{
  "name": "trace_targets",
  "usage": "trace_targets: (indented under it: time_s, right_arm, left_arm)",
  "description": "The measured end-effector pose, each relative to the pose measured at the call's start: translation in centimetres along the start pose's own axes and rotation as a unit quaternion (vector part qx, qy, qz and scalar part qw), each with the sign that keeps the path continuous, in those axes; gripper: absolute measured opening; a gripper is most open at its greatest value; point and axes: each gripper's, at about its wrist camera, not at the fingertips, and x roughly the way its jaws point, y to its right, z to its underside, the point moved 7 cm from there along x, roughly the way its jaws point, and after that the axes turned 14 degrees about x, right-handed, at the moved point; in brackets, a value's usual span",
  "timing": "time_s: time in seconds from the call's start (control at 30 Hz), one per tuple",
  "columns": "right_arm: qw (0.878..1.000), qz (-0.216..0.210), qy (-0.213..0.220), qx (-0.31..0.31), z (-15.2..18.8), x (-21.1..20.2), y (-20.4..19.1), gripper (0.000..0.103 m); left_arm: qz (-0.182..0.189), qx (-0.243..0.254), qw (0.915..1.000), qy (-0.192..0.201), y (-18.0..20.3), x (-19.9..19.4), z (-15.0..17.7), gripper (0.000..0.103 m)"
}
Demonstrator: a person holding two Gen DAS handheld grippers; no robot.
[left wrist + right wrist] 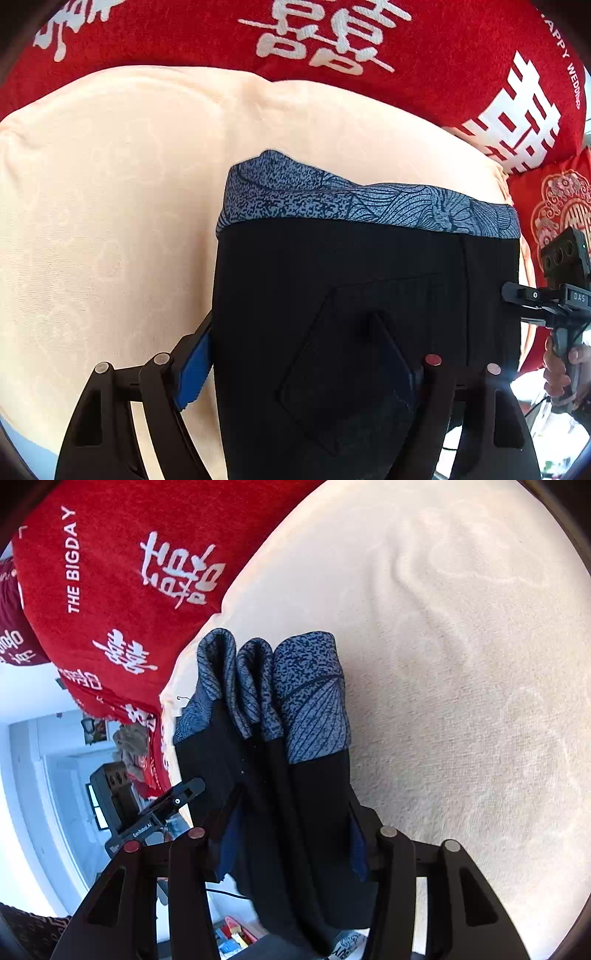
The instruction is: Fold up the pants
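Note:
Black pants (369, 258) with a blue patterned waistband (332, 199) lie on a cream blanket (110, 184). My left gripper (291, 325) stands open over their left edge: one blue pad (192, 365) is just outside the edge and the other finger (391, 347) is above the back pocket. In the right wrist view the pants (314, 775) are folded into several layers, waistband (310, 686) pointing away. My right gripper (293, 801) straddles this bundle, and both blue pads show beside the cloth without squeezing it. The cloth's near end hangs down below the fingers.
A red blanket with white characters (443, 55) (110, 572) lies behind the cream one (461, 664). A red cushion (554, 199) sits at the right. A hand (565, 365) holds the right gripper's handle. The bed's edge and the room floor (37, 775) are at the left.

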Motion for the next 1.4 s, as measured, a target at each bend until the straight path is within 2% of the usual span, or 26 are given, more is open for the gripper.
trace_targets:
  time_s: [0.07,0.13,0.23,0.37,0.47,0.67,0.73,0.83,0.97,1.13,1.4]
  right_arm:
    - [1.0,0.026,0.009,-0.003,-0.4,0.5,0.9,0.075]
    - [1.0,0.02,0.016,-0.004,-0.3,0.6,0.8,0.076]
    - [0.998,0.053,0.036,-0.009,0.1,-0.3,1.1,0.08]
    - [0.993,0.102,0.054,-0.003,1.4,-1.6,1.4,0.085]
    - [0.988,0.137,0.065,-0.001,2.8,-2.8,1.8,0.089]
    - [0.971,0.216,0.101,-0.013,6.4,-5.0,2.0,0.094]
    - [0.965,0.232,0.118,-0.026,7.7,-5.7,1.3,0.103]
    - [0.957,0.247,0.145,-0.043,9.5,-6.5,0.0,0.103]
    - [0.947,0.275,0.152,-0.063,11.8,-6.6,-2.2,0.103]
    - [0.937,0.303,0.163,-0.069,14.9,-7.8,-5.1,0.103]
    - [0.937,0.294,0.179,-0.053,18.0,-9.2,-9.4,0.103]
  left_arm:
    - [-0.022,-0.003,0.9998,0.005,-0.5,0.2,0.2,0.102]
    - [-0.024,-0.003,0.9997,0.008,-0.7,0.3,0.3,0.102]
    - [-0.024,-0.011,0.9997,0.003,-0.9,0.3,0.5,0.102]
    - [-0.067,0.014,0.9977,-0.006,-0.2,-0.8,0.8,0.102]
    - [-0.083,0.038,0.9957,-0.018,1.1,-2.0,1.5,0.102]
    - [-0.09,0.059,0.9932,-0.045,4.0,-4.7,4.2,0.102]
    - [-0.083,0.061,0.9934,-0.05,5.1,-5.7,5.0,0.102]
    - [-0.085,0.076,0.9925,-0.044,6.9,-7.6,5.8,0.102]
    - [-0.115,0.089,0.9889,-0.031,8.3,-10.4,6.3,0.102]
    - [-0.138,0.08,0.9867,-0.029,8.8,-13.3,6.1,0.102]
    - [-0.142,0.085,0.9859,-0.024,9.4,-17.3,6.1,0.102]
